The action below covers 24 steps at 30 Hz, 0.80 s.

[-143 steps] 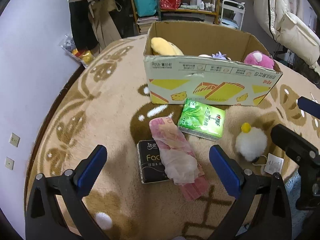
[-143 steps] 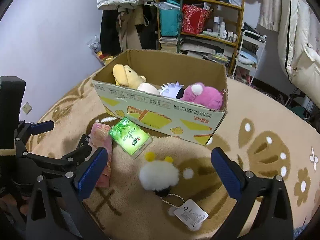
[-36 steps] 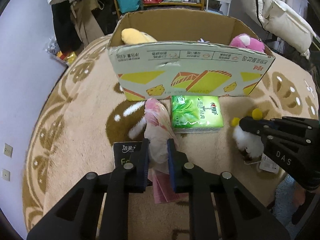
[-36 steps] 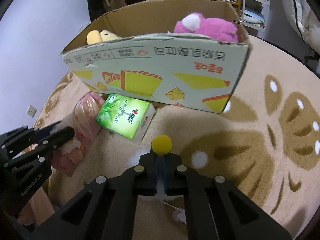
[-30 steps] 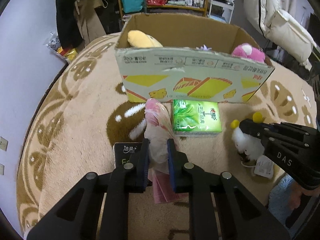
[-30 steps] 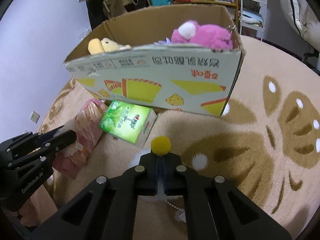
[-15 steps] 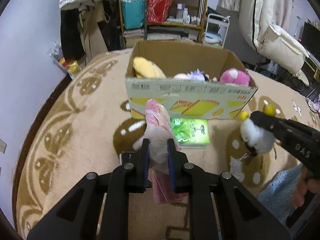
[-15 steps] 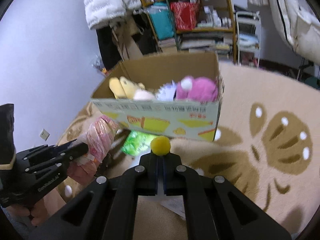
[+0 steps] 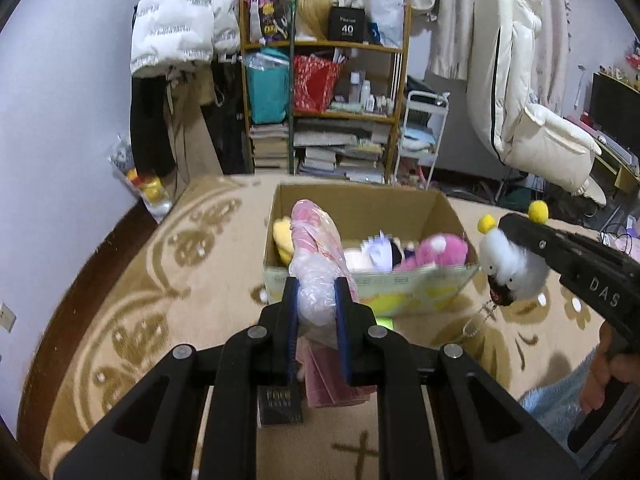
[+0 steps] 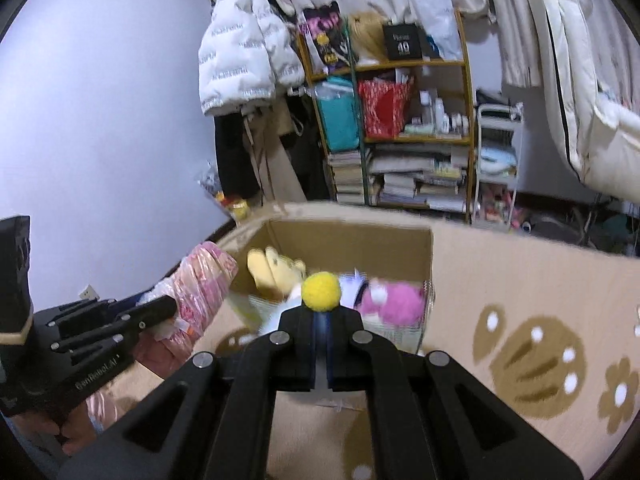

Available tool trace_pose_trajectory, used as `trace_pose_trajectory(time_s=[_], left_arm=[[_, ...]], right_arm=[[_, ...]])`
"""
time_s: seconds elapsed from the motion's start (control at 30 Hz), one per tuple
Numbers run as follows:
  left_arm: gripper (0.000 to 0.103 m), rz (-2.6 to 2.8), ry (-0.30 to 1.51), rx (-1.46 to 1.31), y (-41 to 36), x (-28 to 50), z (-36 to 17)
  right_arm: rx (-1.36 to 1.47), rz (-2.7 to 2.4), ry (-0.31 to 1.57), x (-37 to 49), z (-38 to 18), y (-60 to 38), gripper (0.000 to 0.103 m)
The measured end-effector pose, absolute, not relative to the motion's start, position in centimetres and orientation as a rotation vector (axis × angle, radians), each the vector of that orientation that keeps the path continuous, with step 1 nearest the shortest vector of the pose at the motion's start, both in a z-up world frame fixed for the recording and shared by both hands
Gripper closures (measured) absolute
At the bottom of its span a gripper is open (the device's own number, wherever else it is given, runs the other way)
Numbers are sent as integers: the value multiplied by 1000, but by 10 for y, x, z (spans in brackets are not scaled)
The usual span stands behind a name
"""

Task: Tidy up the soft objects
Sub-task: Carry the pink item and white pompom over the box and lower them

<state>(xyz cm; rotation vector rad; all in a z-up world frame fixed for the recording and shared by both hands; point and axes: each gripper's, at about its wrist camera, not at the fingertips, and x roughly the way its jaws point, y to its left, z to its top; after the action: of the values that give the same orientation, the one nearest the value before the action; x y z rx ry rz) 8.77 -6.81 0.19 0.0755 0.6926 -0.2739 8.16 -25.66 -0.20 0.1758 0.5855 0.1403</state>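
Observation:
My left gripper [image 9: 317, 300] is shut on a pink plastic-wrapped soft pack [image 9: 316, 248] and holds it in the air before the open cardboard box [image 9: 360, 204]. The pack also shows at left in the right wrist view [image 10: 200, 284]. My right gripper [image 10: 321, 322] is shut on a white fluffy toy with yellow pompoms [image 10: 321, 286]; in the left wrist view the toy [image 9: 510, 262] hangs at the box's right corner with a chain and tag below. The box holds a yellow plush [image 10: 272, 268], a pink plush [image 10: 394, 298] and a white-purple one [image 9: 380, 254].
A black tissue pack [image 9: 279, 404] and a green pack [image 9: 385, 323] lie on the beige patterned rug [image 9: 180, 280] in front of the box. A cluttered shelf [image 9: 340, 108], hanging coats [image 9: 176, 32] and a white chair [image 9: 532, 120] stand behind.
Both grippers have risen from the rug and moved toward the box, each carrying its object. The box now sits lower and farther in both views.

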Motion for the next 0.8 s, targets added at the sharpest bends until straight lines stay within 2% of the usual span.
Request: trace_pose_trajectory(time_s=[0.43,0.8], left_arm=[[88,-240,615,119,-85,146,27],[88,-273,683,100,-104,199,0]], right_arm=[[72,143,498,143,47,-257,99],[129,137,555,192,26,-269,99]])
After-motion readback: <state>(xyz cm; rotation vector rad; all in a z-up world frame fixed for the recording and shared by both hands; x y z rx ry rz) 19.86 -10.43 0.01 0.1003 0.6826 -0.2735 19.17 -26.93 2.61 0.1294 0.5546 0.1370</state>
